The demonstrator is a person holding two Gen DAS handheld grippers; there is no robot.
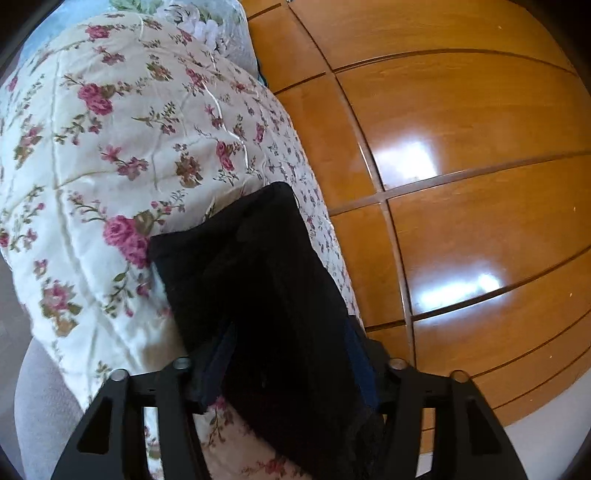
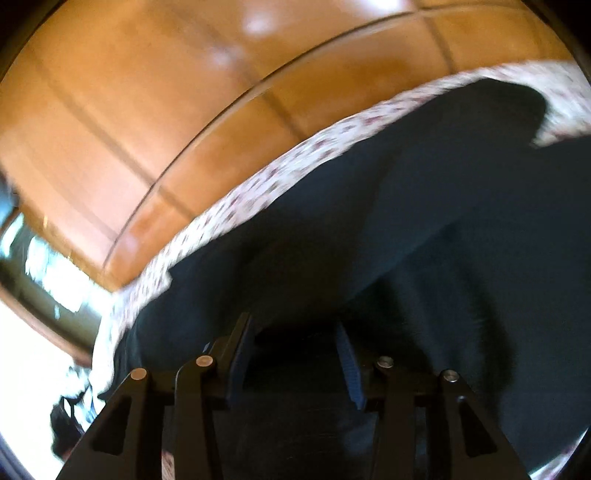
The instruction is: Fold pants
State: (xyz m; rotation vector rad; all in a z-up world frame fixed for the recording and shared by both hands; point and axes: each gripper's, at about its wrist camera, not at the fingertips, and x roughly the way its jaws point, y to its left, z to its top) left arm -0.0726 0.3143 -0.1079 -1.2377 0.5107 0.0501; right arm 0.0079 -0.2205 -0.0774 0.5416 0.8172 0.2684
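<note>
The black pants (image 1: 251, 258) lie as a narrow folded strip on a floral quilt (image 1: 110, 147), close to its right edge. My left gripper (image 1: 290, 354) hangs low over the near end of that strip. Its fingers (image 1: 218, 358) stand apart with the dark cloth filling the gap, and no pinch shows. In the blurred right wrist view the pants (image 2: 406, 221) spread wide across the quilt (image 2: 240, 199). My right gripper (image 2: 293, 358) sits just above them, its blue-padded fingers (image 2: 349, 369) apart and nothing clamped.
Glossy wooden panels (image 1: 461, 129) rise right beside the quilt's edge and also fill the upper part of the right wrist view (image 2: 184, 92). A flowered pillow (image 1: 207, 18) lies at the far end. A grey surface (image 1: 40, 387) shows at lower left.
</note>
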